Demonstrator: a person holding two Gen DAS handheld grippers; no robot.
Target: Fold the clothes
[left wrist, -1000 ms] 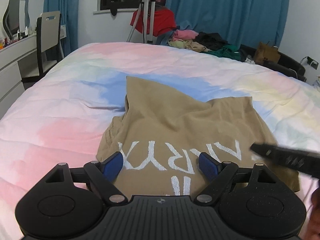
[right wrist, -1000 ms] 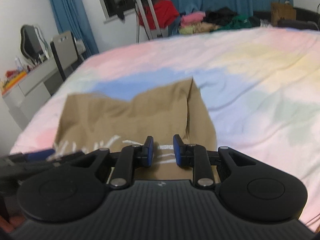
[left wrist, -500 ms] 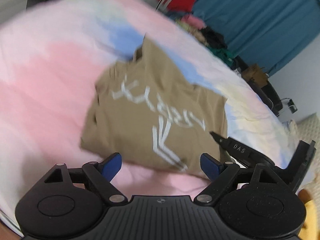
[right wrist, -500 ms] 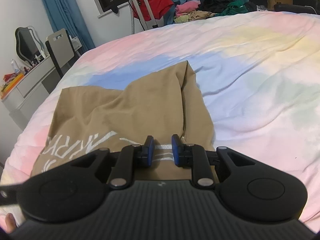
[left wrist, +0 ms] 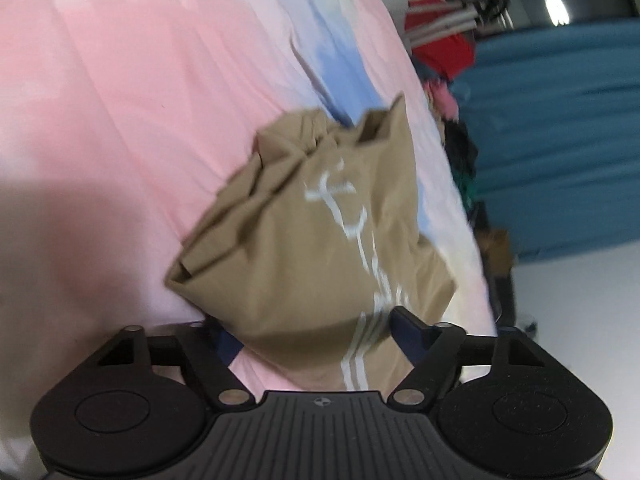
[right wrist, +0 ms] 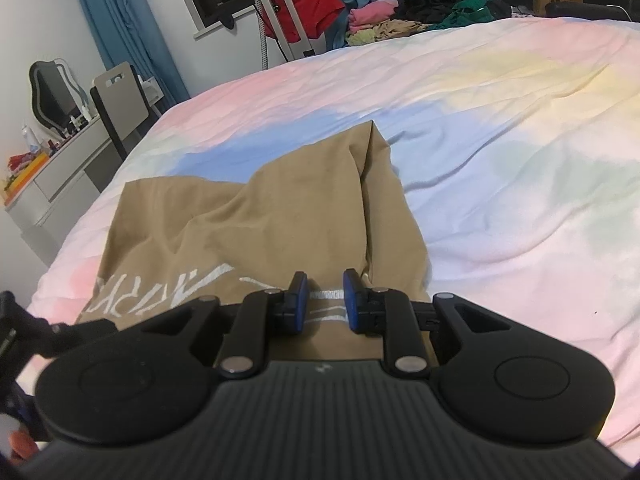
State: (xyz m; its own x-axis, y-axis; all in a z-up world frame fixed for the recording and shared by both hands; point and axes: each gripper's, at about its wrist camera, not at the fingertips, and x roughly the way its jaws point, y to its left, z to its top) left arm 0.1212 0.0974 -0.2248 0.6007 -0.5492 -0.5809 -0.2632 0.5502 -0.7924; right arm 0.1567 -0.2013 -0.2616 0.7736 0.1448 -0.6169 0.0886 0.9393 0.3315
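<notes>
Black ribbed grippers, blue-padded fingers (silver screws).

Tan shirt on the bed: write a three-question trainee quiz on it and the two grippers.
1. True or false: the tan shirt lies on a pastel bedspread.
2. Which gripper has its fingers spread wide? A. left gripper B. right gripper
3. Fill in: the print on the shirt is ___ in colour.

Key: 1 true. 2 A; shirt fabric lies between its fingers, while the right gripper's fingers stand close together over a white stripe. 3 white.
</notes>
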